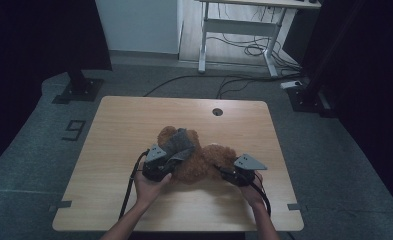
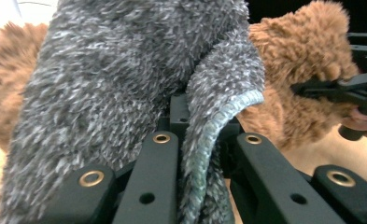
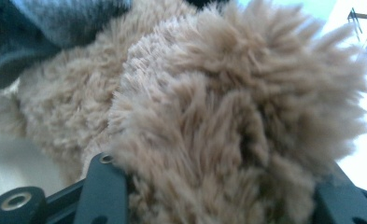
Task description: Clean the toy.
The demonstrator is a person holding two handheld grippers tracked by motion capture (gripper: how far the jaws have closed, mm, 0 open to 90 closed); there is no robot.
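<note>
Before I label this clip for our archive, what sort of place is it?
Probably a lab or recording room: one wooden table on grey floor, a desk frame with loose cables behind, and black stands beside it.

jaws: black, flat bars with brass-ringed holes
plates: grey, three-cornered, atop left gripper [image 1: 160, 167] and right gripper [image 1: 233, 174]
cables: black
forearms: sleeveless
</note>
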